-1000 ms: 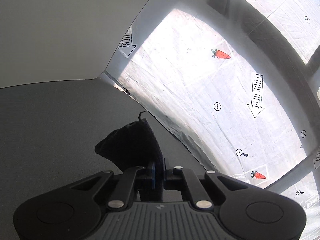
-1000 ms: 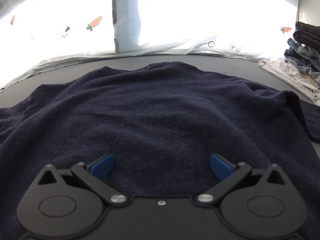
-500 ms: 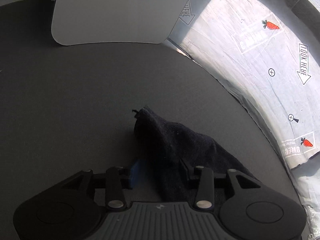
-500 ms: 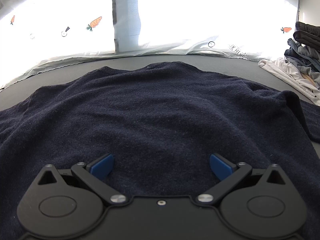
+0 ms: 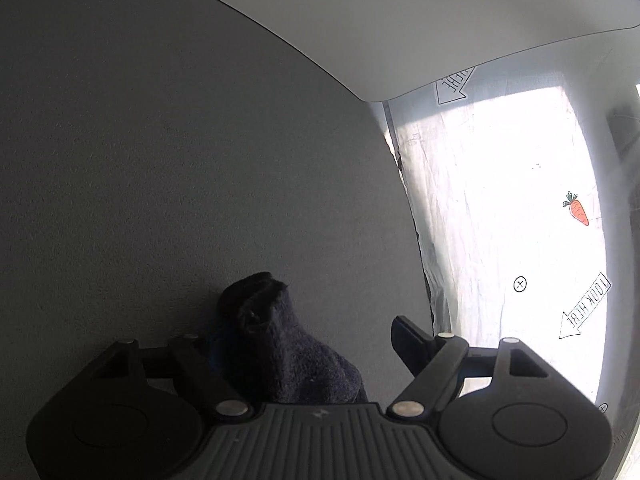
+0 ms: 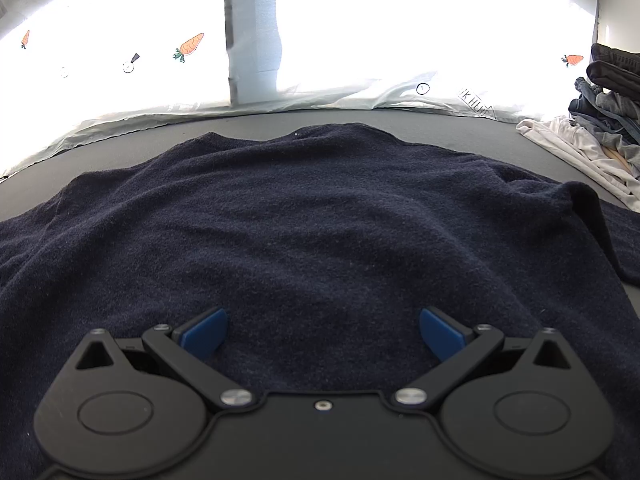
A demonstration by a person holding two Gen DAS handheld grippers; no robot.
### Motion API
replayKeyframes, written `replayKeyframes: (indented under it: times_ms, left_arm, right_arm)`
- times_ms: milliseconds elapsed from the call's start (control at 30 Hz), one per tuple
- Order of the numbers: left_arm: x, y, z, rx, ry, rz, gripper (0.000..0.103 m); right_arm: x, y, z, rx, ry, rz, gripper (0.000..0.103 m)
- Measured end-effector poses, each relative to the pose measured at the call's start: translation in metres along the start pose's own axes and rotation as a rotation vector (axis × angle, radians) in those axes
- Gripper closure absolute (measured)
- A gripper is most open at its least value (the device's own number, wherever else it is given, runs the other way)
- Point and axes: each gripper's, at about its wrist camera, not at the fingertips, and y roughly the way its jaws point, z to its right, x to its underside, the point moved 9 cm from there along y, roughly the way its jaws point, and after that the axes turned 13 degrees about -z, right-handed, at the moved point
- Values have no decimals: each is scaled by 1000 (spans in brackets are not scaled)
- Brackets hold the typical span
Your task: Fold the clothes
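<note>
Two sets of jaws stand wide: our left gripper point(image 5: 308, 340) is opening, a dark sweater point(image 6: 320, 232) cuff loose between its fingers hiding the near pad, while our right gripper point(image 6: 322, 330) hovers spread over the sweater's body.

The left gripper's point(image 5: 310, 338) left pad is mostly hidden behind a bunched end of the dark navy garment point(image 5: 292, 352), so whether it touches the cloth cannot be told; the jaws are opening. That garment's near part vanishes under the gripper body. In the right wrist view the garment point(image 6: 320, 232) runs off the left, right and near edges. The pile of clothes point(image 6: 600, 120) at far right is cut by the edge, its pieces indistinct. The printed curtain point(image 6: 360, 32) is overexposed, its lettering partly unreadable.
</note>
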Motion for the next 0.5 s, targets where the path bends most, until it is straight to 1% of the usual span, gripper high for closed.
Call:
replayKeyframes:
  times_ms: [33,67,100,133,167,200,267,300,367,400,433,500]
  left_arm:
    - [0,3,3,-13,16,-12,41]
    - [-1,6,6,-33,36,-17,53]
    - [-2,8,10,-62,60,-14,71]
    - [-4,9,13,-85,85,-8,84]
    - [-7,7,17,-99,111,7,93]
    - [-11,3,23,-107,142,35,94]
    - [-15,-12,42,-121,253,122,95]
    - [-15,-18,51,-146,324,156,95]
    - [-11,-25,67,-236,484,194,95]
    - [-8,-26,72,-286,553,203,95]
    - [-5,-23,69,-332,589,194,95]
    - [-2,-14,56,-403,599,163,95]
  right_arm:
    - [0,0,0,0,0,0,0]
    - [0,0,0,0,0,0,0]
    - [0,0,0,0,0,0,0]
    - [0,0,0,0,0,0,0]
    - [0,0,0,0,0,0,0]
    - [0,0,0,0,0,0,0]
    - [0,0,0,0,0,0,0]
    - [0,0,0,0,0,0,0]
    - [0,0,0,0,0,0,0]
    - [0,0,0,0,0,0,0]
    - [0,0,0,0,0,0,0]
    - [0,0,0,0,1,0,0]
